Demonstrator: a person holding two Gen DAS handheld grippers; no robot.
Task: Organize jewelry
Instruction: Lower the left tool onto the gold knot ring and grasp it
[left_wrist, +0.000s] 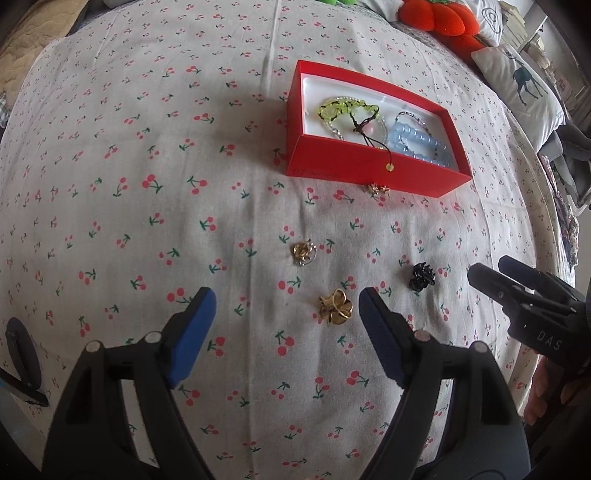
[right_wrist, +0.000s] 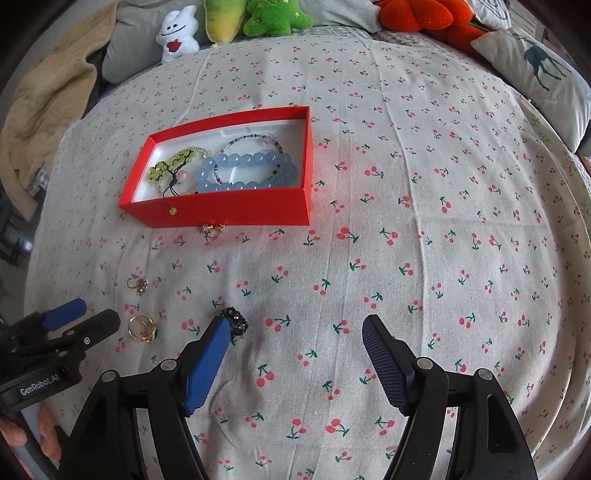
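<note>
The gold flower ring (left_wrist: 335, 307) lies on the bedspread (left_wrist: 147, 221) on the near side of the red box (left_wrist: 369, 166), well apart from it and the closest loose piece to me. It sits just ahead of my left claw (left_wrist: 282, 314), inside the gap and nearer the right-hand finger, so I judge the left claw is the one to take it; my right claw (right_wrist: 295, 339) hangs further off to the side. Both claws are spread wide with nothing between the pads. The ring is roughly round, folded metal petals on a thin band, with no clear long axis, shiny and hard, likely to slip on the soft cloth.

Outward from it, toward the box, is a smaller gold ring with pale stones (left_wrist: 303, 252). To its right, close by my right claw's left finger, sits a black faceted cluster ring (left_wrist: 422, 276). A tiny gold piece (left_wrist: 378, 189) rests touching the box's near wall. Inside the box's white lining lie a blue glassy bead bracelet (right_wrist: 247, 170) and a green beaded bracelet (left_wrist: 347, 107), whose dark cord hangs over the near wall.
</note>
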